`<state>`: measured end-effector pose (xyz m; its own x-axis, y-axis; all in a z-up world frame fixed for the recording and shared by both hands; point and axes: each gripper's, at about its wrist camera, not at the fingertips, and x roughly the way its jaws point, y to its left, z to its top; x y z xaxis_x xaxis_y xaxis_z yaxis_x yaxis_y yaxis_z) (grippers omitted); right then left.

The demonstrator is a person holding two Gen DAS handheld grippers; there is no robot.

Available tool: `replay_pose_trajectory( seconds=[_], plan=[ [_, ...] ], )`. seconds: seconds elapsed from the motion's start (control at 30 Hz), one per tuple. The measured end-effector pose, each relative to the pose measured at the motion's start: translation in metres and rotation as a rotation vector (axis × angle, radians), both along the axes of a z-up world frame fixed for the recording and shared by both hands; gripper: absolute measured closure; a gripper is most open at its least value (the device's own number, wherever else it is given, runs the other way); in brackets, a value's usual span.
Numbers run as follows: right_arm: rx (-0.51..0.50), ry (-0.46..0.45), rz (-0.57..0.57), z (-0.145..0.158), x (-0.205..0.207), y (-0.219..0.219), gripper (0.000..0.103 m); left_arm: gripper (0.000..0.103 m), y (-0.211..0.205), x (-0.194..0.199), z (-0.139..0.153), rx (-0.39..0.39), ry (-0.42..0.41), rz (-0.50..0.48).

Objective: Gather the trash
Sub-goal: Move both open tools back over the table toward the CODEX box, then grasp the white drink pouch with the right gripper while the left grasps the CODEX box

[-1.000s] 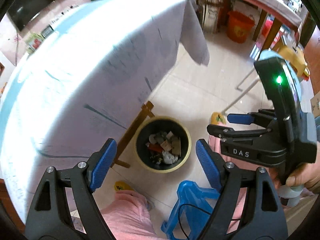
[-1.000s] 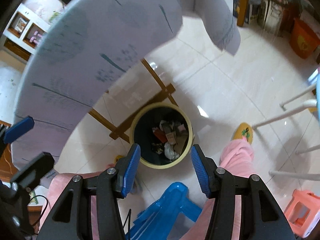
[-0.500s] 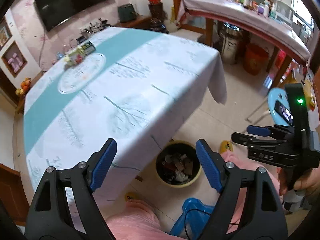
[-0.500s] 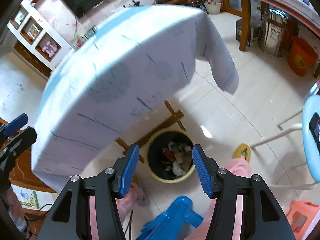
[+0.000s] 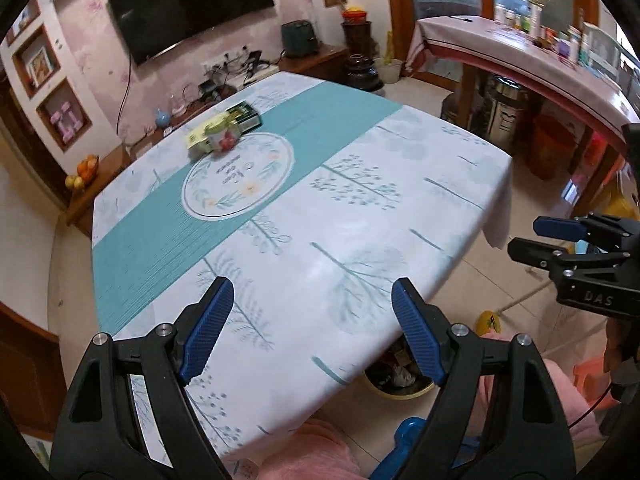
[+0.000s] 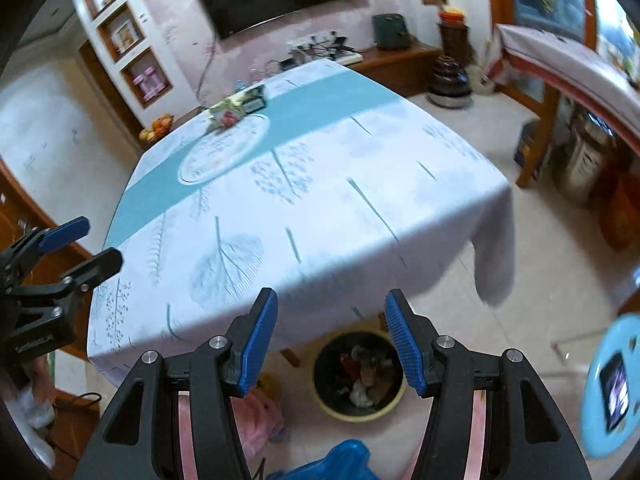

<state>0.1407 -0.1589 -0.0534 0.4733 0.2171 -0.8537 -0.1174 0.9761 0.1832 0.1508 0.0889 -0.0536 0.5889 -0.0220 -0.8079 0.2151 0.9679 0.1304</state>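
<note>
left wrist view: left gripper (image 5: 308, 328) gapes wide, empty above the tablecloth (image 5: 360, 216). right gripper (image 6: 330, 338) stands half open, empty, over the trash bin (image 6: 360, 376) under the table edge; boxes (image 5: 224, 130) sit far across.

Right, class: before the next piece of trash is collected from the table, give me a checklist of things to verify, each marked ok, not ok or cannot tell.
1. Left tongs open and empty: ok.
2. Right tongs open and empty: ok.
3. Trash left on the table, the crumpled wrappers and the dark box at the far side: ok, in view.
4. Tablecloth between the tongs and those items free of obstacles: ok.
5. Waste bin on the floor by the table's near edge, with room left: ok, partly filled.
6. Whether the box is empty: cannot tell.
</note>
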Motion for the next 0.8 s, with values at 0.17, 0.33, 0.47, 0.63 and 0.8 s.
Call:
replay_pose_trajectory(
  seconds=[0.17,0.33,0.47,0.63,0.8],
  plan=[
    [-0.021,-0.016,0.065,0.005,0.05,0.026,0.046,0.024,0.033,0.05,-0.005,0.0,0.009,0.065],
    [-0.006,-0.009,0.096,0.003,0.119,0.053,0.046,0.024,0.07,0.117,-0.009,-0.045,0.027,0.146],
    [-0.018,-0.024,0.116,0.0,0.182,0.075,0.046,0.024,0.102,0.186,-0.02,-0.123,0.073,0.224],
    [0.003,-0.02,0.106,-0.009,0.263,0.096,0.046,0.024,0.13,0.266,-0.046,-0.257,0.163,0.304],
    [0.037,0.002,0.095,-0.029,0.339,0.114,0.046,0.024,0.145,0.326,-0.061,-0.366,0.185,0.395]
  ],
)
